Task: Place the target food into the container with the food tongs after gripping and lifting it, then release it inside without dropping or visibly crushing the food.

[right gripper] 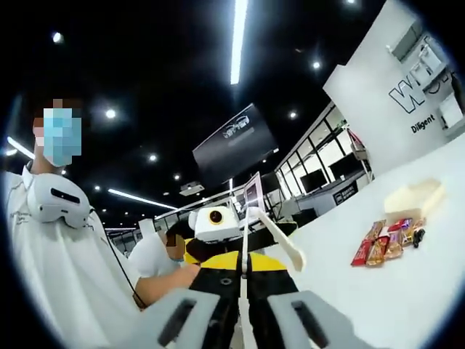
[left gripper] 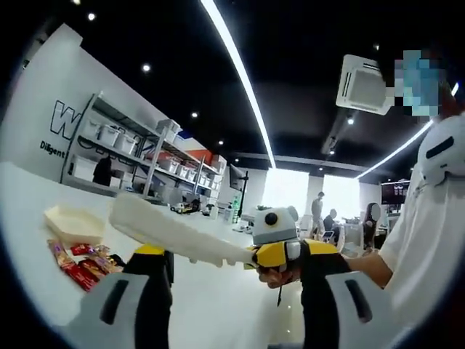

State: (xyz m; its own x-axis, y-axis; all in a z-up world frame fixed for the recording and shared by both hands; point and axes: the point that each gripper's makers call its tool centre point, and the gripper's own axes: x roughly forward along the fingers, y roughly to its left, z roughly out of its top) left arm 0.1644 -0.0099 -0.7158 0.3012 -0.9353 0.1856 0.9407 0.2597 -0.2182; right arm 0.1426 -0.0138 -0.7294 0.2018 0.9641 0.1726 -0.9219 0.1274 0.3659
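Above white table [left gripper: 218,305], right claw [left gripper: 251,256] grips tongs [left gripper: 171,231] level.

Dark ceiling [left gripper: 305,43] with strip lights [left gripper: 236,65], white wall [left gripper: 43,94], metal shelving [left gripper: 123,156], bright windows [left gripper: 287,190].

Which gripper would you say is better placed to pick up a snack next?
Probably right: the right gripper holds the tongs, which point towards the snacks; the left gripper is open.
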